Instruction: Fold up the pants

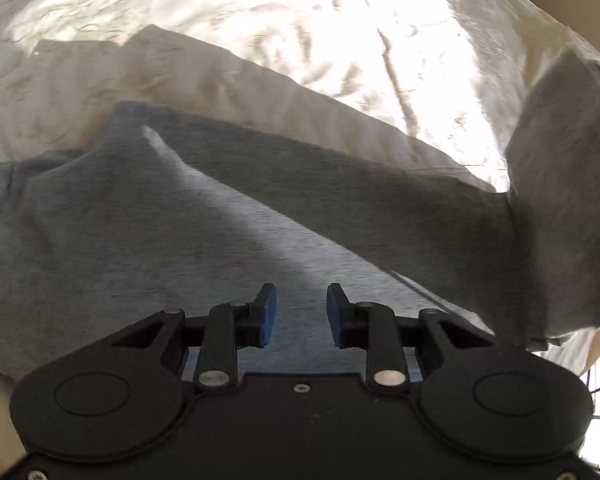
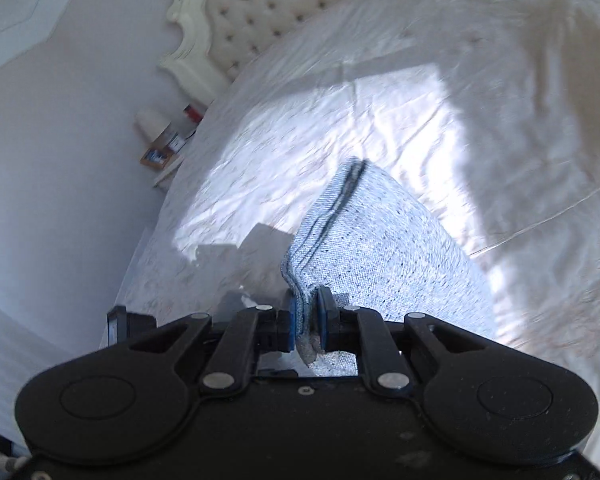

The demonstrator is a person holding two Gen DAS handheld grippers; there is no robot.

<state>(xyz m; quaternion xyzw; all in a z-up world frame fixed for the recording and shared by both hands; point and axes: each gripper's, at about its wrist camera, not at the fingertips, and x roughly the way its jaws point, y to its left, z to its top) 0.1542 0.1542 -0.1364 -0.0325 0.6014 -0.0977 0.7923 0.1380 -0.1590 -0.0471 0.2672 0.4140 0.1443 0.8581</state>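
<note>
The grey pants (image 1: 260,216) lie spread across the bed (image 1: 260,12), one end lifted clear on the right, and you've got that hem end pinched flat in your right tool (image 2: 305,322), jaws closed on stacked layers of fabric. Your left tool (image 1: 301,314) hangs just above the cloth, jaws parted with nothing between them. This looks like the fold-over in progress: next, carry the lifted end across and lay it square, left tool pinning the crease.

Black tongs (image 1: 301,312), blue pads (image 1: 269,314), silver screws
</note>
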